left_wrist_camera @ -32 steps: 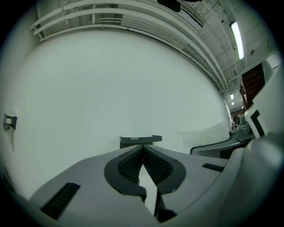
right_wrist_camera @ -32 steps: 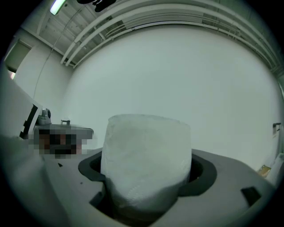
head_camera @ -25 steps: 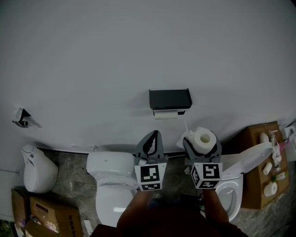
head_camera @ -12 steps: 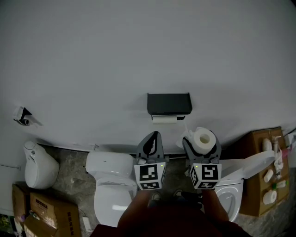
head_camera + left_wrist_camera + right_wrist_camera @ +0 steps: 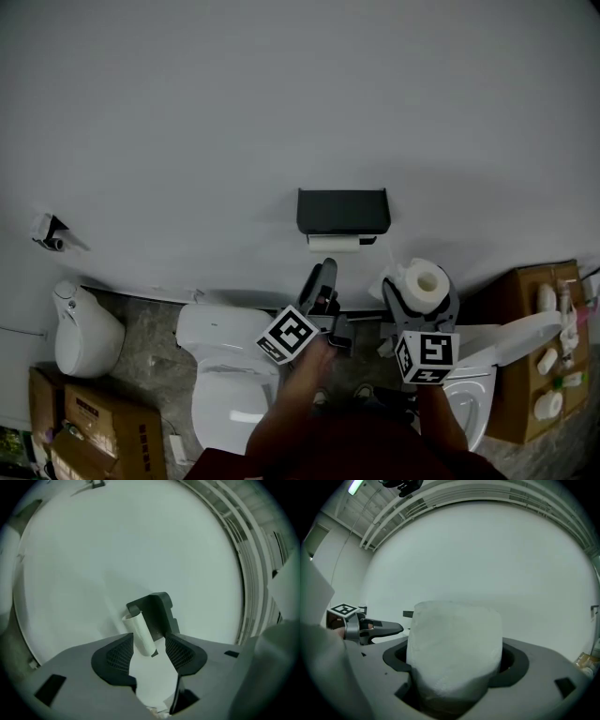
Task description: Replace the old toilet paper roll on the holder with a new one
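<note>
A black holder [image 5: 343, 211] hangs on the white wall with the thin old roll [image 5: 335, 243] under it. My left gripper [image 5: 324, 277] is rolled onto its side just below the roll and points at it. Its jaws are opening and nothing is between them. In the left gripper view the old roll [image 5: 140, 632] and holder [image 5: 153, 607] show beyond the left gripper [image 5: 149, 651], apart from the pads. My right gripper [image 5: 422, 298] is shut on a full new roll [image 5: 425, 280], to the right of the holder. The new roll [image 5: 454, 653] fills the right gripper view.
Below the holder stands a white toilet [image 5: 225, 366], and another [image 5: 487, 361] with its lid up is at the right. A cardboard box [image 5: 530, 375] with bottles stands far right. A white bin [image 5: 84, 337] and more boxes [image 5: 84, 422] are at the left.
My left gripper has rolled onto its side, opened its jaws and moved right toward the holder. The right gripper with the new roll has shifted slightly right.
</note>
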A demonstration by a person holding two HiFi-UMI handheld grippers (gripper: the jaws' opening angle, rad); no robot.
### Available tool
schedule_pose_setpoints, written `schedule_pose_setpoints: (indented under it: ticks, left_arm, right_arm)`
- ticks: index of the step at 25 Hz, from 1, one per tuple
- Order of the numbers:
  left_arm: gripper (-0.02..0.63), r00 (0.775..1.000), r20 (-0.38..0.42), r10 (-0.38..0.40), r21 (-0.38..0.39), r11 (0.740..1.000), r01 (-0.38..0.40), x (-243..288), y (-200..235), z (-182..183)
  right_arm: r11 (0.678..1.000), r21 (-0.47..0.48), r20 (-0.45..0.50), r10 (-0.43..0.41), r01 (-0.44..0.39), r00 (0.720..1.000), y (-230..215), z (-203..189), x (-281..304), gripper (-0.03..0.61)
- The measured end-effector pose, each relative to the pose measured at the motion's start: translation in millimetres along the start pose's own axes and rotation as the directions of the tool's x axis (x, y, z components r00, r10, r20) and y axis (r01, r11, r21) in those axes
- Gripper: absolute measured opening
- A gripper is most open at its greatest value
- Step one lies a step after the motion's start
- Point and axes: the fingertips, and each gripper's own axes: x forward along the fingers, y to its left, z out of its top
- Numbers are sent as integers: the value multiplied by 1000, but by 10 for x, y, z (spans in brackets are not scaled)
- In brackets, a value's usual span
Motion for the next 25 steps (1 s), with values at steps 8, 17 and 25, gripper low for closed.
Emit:
schedule_pose_setpoints:
  ticks: [8,17,25]
  left_arm:
    - [250,994,108,-1,-210,977,24,311,186,124]
    - [193,990,140,19,-244,970,16,466,290,131]
    - [189,991,134,8,-257,966,27,485,265,80]
  right_arm:
    - [1000,-8,-1,-18,18,1000,-112,19,-3,454]
    - [1000,-13,-6,-22,22,1000,-155,14,34,454]
    - [1000,-11,-1,-28,28,1000,-192,33,26,454]
